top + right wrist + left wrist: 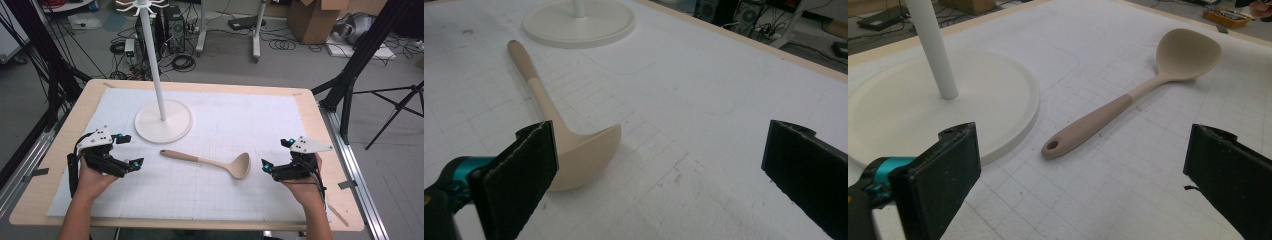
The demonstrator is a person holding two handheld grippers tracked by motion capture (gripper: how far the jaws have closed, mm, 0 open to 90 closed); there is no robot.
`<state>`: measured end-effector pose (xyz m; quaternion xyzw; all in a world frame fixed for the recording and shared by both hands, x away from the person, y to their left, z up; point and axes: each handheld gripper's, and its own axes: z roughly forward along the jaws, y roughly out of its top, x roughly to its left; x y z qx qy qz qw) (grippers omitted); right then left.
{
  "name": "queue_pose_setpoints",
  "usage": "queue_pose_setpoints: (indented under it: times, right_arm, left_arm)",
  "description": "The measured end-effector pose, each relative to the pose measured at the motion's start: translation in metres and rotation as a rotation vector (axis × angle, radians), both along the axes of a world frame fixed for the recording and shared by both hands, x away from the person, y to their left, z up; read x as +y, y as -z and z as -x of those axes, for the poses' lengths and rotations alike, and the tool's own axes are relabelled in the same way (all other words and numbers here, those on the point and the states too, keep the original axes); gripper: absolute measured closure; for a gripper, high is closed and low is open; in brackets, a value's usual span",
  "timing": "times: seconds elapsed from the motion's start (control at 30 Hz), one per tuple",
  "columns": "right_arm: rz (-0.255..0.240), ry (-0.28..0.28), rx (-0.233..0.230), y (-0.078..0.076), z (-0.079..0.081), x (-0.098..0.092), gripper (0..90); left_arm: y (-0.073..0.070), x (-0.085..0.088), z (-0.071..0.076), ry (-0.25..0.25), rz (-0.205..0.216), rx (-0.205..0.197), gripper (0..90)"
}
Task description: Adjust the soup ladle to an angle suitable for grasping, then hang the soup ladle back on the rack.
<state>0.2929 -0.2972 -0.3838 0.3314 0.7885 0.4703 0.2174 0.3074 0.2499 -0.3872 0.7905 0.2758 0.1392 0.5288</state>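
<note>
Item: beige ladle with a tan, smooth handle [215, 162], lying flat at the centre of the high view on a white gridded paper mat [240, 125] that covers most of the pale wooden tabletop [320, 130]. Bowl end points toward the right of the frame; handle end, pierced with a small hanging hole, points toward the left.

Nearby: white round-based stand with a slim upright pole [163, 121], upper left of centre, its disc just beyond the handle tip, apart from it. Pole top carries short white hooks.

Left gripper [131, 151], black with a grey plate, held at lower left, jaws wide apart, empty; the ladle handle lies between them in the left gripper view. Right gripper [276, 154] at lower right, jaws spread, empty, near the bowl without touching.

Open room: bare mat across the right and bottom centre of the frame. Mat stops short of the tabletop edges. Grey floor with cables [185, 62] and cardboard boxes [315, 17] beyond.
</note>
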Motion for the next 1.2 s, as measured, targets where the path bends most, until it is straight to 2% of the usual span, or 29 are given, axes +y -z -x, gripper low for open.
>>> queue_pose_setpoints:
  times: [0.3, 0.53, 0.7, 0.9, 1.03, 1.2]
  right_arm:
    - [0.016, -0.021, 0.001, -0.002, 0.001, 0.004, 0.5]
    - [0.035, -0.069, -0.009, -0.01, -0.001, 0.016, 0.5]
    - [0.044, -0.081, -0.004, -0.014, -0.007, 0.024, 0.5]
    - [0.065, -0.146, 0.005, -0.027, -0.023, 0.048, 0.5]
    - [0.093, -0.191, 0.016, -0.032, -0.035, 0.067, 0.5]
    - [0.112, -0.238, 0.053, -0.035, -0.049, 0.09, 0.5]
  left_arm:
    - [-0.002, 0.0, 0.0, -0.005, -0.009, -0.005, 2.2]
    - [-0.002, 0.008, 0.0, -0.026, -0.021, -0.003, 2.3]
    - [-0.002, 0.012, 0.001, -0.04, -0.022, -0.006, 2.2]
    - [-0.001, 0.023, 0.007, -0.076, -0.019, -0.003, 2.2]
    - [-0.003, 0.027, 0.01, -0.081, -0.022, -0.013, 2.2]
    - [-0.003, 0.025, 0.01, -0.077, -0.023, -0.011, 2.2]
